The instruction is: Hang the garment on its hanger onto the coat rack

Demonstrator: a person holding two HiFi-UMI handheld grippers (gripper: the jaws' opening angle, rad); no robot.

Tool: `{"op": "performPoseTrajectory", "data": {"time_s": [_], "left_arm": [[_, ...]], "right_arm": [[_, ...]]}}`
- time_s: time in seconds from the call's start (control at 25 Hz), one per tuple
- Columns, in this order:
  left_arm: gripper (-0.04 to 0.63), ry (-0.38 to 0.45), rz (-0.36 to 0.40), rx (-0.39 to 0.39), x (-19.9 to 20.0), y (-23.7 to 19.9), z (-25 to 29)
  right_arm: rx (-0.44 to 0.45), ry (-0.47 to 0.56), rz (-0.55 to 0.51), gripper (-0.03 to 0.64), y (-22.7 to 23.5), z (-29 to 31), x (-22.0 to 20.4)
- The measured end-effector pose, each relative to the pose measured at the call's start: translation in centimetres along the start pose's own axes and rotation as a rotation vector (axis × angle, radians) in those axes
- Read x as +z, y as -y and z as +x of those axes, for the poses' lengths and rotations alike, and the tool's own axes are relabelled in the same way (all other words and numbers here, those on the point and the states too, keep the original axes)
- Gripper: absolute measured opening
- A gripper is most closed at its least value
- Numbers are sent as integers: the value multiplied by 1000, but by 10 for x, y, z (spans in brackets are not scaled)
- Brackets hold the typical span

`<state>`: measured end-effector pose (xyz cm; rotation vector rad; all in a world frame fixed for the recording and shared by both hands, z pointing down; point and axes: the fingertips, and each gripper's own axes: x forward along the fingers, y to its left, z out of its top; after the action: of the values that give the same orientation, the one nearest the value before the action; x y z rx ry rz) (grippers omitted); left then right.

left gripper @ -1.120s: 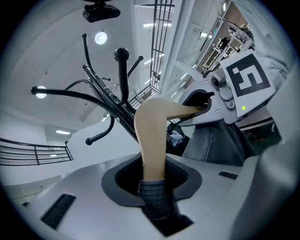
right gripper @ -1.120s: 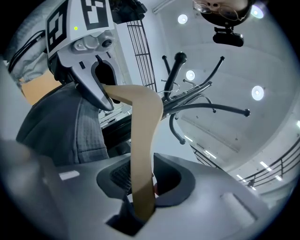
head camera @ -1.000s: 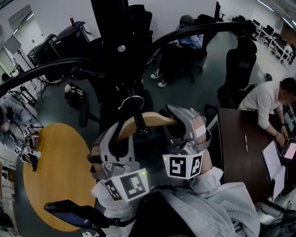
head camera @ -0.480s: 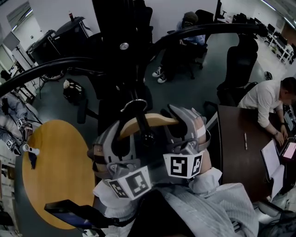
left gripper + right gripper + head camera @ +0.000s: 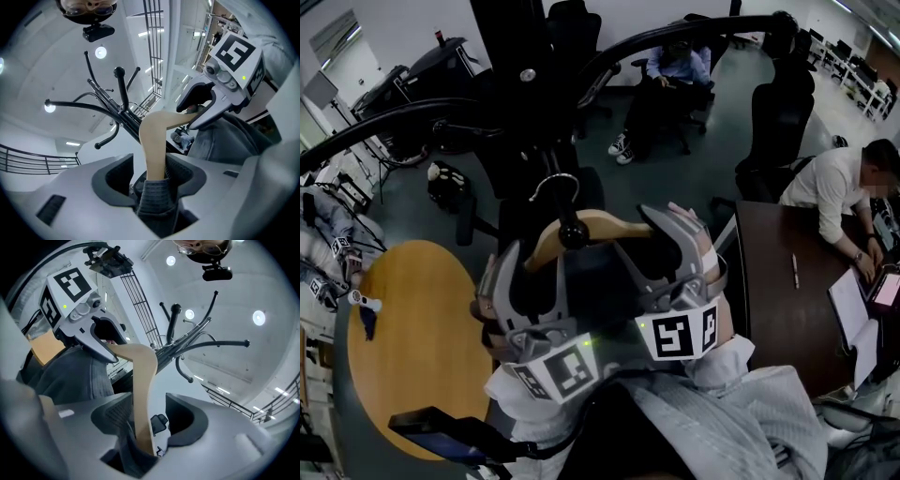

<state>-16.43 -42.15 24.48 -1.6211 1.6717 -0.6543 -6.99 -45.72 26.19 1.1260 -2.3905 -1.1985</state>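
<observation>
A wooden hanger (image 5: pixel 602 228) carries a grey garment (image 5: pixel 154 201). Its metal hook (image 5: pixel 553 185) loops by a ball-tipped peg (image 5: pixel 573 232) of the black coat rack (image 5: pixel 528 75). My left gripper (image 5: pixel 530 281) is around the hanger's left arm and my right gripper (image 5: pixel 670 248) around its right arm. Both sets of jaws are opening. In the left gripper view the hanger (image 5: pixel 152 140) stands between the pads of the left gripper (image 5: pixel 150 173), with a gap on its left. In the right gripper view the hanger (image 5: pixel 143 390) stands inside the right gripper (image 5: pixel 147 420), with a gap on its right.
A round wooden table (image 5: pixel 412 347) lies at the lower left. A dark desk (image 5: pixel 787 300) stands at the right, with a person (image 5: pixel 844 202) working at it. Black office chairs (image 5: pixel 783 131) and a seated person (image 5: pixel 670 70) are beyond the rack.
Both grippers' jaws have spread wide and no longer clamp the hanger. The hanger and its hook sit slightly higher in the head view.
</observation>
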Motion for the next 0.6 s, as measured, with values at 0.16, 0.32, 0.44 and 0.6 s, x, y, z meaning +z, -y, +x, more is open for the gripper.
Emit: {"op": "performPoseTrajectory", "data": {"time_s": [0.16, 0.32, 0.44, 0.6], "left_arm": [[192, 22, -47, -12, 4, 1, -24], [192, 59, -126, -18, 16, -1, -38], [190, 74, -233, -17, 27, 1, -47], [190, 106, -417, -79, 38, 14, -59]], "right_arm": [[27, 8, 9, 206, -18, -16, 11], [16, 17, 78, 206, -20, -31, 17], [2, 32, 181, 204, -17, -44, 22], [-20, 24, 323, 204, -17, -62, 21]]}}
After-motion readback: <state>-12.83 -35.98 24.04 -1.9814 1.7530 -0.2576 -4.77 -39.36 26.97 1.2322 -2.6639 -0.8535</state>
